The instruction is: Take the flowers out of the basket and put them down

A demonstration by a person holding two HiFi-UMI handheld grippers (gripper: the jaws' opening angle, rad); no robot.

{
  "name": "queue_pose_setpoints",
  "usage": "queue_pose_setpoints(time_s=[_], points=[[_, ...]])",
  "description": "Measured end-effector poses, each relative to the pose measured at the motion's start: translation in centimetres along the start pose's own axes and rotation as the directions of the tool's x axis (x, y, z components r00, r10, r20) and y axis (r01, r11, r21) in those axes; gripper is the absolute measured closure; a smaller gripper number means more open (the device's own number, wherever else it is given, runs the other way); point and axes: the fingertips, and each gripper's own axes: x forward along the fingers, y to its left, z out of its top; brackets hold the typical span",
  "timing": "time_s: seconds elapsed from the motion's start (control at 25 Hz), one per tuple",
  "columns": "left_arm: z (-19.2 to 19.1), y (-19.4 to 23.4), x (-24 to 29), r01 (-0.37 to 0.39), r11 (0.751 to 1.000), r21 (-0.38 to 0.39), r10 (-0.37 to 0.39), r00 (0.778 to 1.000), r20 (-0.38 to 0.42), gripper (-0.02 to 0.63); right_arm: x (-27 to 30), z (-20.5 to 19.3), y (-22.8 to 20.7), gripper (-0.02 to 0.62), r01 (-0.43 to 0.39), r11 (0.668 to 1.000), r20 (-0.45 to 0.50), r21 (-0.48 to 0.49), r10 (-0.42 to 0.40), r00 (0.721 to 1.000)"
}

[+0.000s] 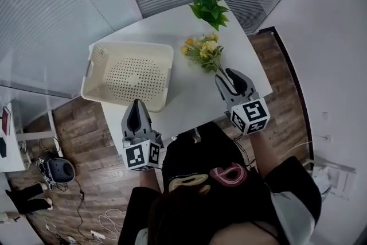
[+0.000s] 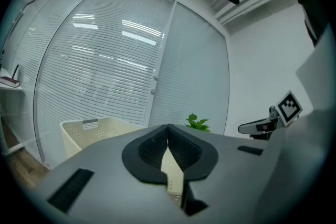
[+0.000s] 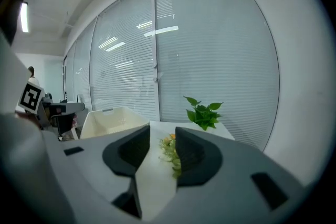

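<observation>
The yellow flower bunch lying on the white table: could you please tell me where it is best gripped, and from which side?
Probably by the thin green stem, coming from the near edge of the white table: the yellow flower bunch lies flat, blooms pointing away, stem trailing toward the right hand-held gripper.

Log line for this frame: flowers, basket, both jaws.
flowers: on table beside basket | basket: empty | left gripper: jaws together | right gripper: jaws apart, empty

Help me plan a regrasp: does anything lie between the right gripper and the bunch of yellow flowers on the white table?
Nothing visible does. Only white table surface lies between the open, empty right gripper and the bunch of yellow flowers.
</observation>
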Motion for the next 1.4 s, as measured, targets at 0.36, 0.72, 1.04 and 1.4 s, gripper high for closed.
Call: queue_pose_setpoints(time_s=[0.36, 0.72, 1.04, 1.4], points=[[0.2, -0.4, -1.1, -0.010, 0.998, 0.060, 0.010, 1.000, 0.006, 0.589, -0.7, -0.1, -0.1, 0.542, 0.032, 0.999, 0.026, -0.017, -0.032, 0.999], [0.8, -0.1, -1.7, -0.033, 0.997, 0.067, 0.031, 0.999, 0.028, 0.589, -0.4, -0.4, -0.5, 0.584, 0.070, 0.997, 0.027, -0.044, -0.069, 0.997], [0.8, -0.5, -0.7, -0.006, 0.997, 0.080, 0.004, 1.000, 0.029, 0.589, -0.2, 0.0, 0.0, 0.586, 0.077, 0.994, 0.049, -0.079, -0.073, 0.996], [0.8, -0.8, 0.7, 0.023, 0.996, 0.090, -0.025, 1.000, 0.018, 0.589, 0.5, 0.2, -0.4, 0.586, 0.084, 0.992, 0.055, -0.089, -0.080, 0.995]])
